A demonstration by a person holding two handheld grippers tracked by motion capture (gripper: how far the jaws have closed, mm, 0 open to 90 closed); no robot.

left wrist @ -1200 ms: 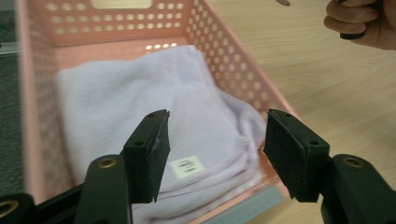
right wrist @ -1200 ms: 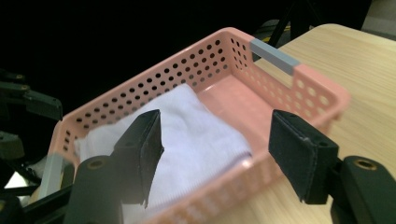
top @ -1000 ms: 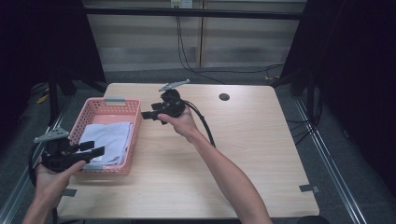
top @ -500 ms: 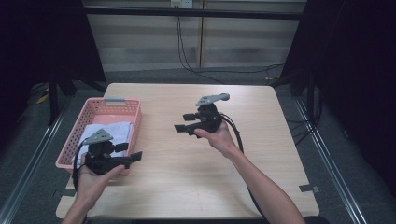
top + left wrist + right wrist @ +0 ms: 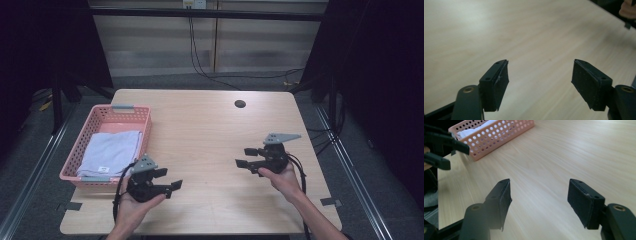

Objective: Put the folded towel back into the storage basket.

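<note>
A pink perforated basket (image 5: 145,117) sits at the table's left and holds a folded pale cloth (image 5: 112,150). My left gripper (image 5: 169,179) is over the wood just right of the basket's near corner, pointing right. Its jaws have just been opening and stand open with nothing between them (image 5: 539,75). My right gripper (image 5: 242,157) is at the near right of the table, pointing left, open and empty (image 5: 539,195). The right gripper view looks across bare wood to the basket (image 5: 499,137), the cloth (image 5: 471,130) and the left gripper (image 5: 441,147).
The light wooden table (image 5: 210,130) has a round cable hole (image 5: 240,104) near its far edge. Grey tape marks lie at the near corners (image 5: 330,201). Dark floor, rails and hanging cables surround the table.
Both hands came back toward the near edge. The left gripper moved right, off the basket's side and over the table. The right gripper swung from the table's middle to the near right.
</note>
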